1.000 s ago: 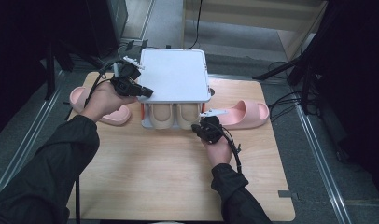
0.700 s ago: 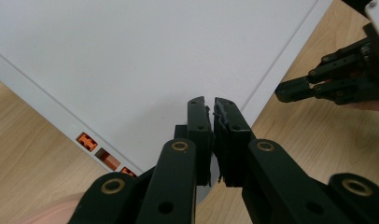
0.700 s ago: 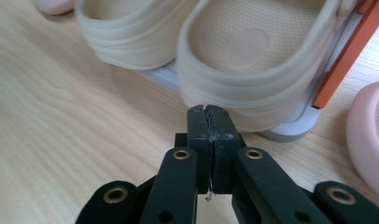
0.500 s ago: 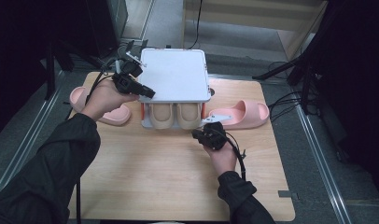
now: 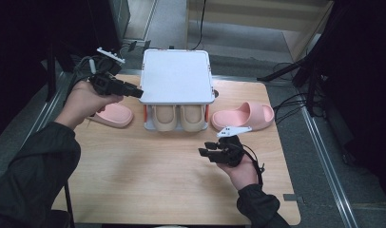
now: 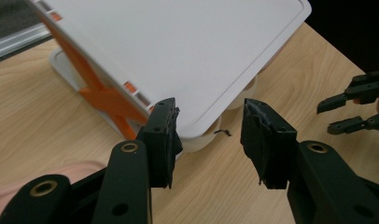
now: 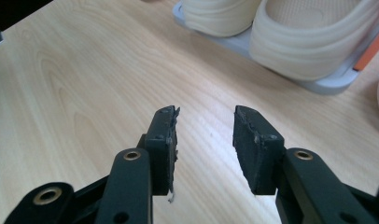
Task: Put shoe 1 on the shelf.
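Both the left gripper (image 5: pixel 134 91) and right gripper (image 5: pixel 206 153) have just been opening, nothing between them, while the white rack (image 5: pixel 177 76) on the surface (image 5: pixel 134 180) hides most of the beige slippers (image 5: pixel 179 118)

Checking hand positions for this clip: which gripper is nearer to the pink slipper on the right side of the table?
Right. The right gripper hovers over the bare table just in front of that pink slipper, jaws open. The left gripper is across the white shoe rack, at its far-left corner.
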Tool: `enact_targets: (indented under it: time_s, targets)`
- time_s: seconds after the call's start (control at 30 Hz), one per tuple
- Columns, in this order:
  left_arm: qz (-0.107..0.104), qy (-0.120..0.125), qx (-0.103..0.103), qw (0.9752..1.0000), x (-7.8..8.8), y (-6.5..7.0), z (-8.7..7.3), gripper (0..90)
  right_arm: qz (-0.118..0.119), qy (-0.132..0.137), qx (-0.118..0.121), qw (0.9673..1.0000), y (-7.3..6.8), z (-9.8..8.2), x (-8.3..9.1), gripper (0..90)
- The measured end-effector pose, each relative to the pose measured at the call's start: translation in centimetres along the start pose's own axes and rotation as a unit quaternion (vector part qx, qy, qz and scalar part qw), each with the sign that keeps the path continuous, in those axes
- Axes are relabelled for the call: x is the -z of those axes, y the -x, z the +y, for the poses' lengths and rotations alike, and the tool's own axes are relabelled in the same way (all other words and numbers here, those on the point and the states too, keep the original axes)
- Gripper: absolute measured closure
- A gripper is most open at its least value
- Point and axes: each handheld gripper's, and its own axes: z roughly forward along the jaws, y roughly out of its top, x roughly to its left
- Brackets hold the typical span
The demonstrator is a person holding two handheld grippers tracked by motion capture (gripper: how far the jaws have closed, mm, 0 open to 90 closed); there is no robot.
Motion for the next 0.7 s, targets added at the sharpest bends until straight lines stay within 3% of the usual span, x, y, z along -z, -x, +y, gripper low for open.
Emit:
enact_targets:
  time_s: [0.27,0.43,0.57,0.7]
  targets:
    - [0.028,-0.005,0.022,0.9994,1.0,-1.5,-3.4,53.0,0.014,0.005,-0.008,0.9998,-0.1,-1.1,1.3,57.3]
    - [0.038,-0.003,0.032,0.9988,0.7,-2.1,-5.3,51.4,0.019,0.004,-0.005,0.9998,0.1,-1.3,1.3,57.3]
    - [0.058,-0.003,0.038,0.9976,0.2,-2.6,-6.9,50.7,0.022,-0.001,-0.003,0.9997,0.3,-1.1,0.8,57.2]
    - [0.066,-0.009,0.056,0.9962,-0.6,-3.3,-8.3,50.9,0.029,-0.005,0.006,0.9995,0.2,-0.8,0.2,57.2]
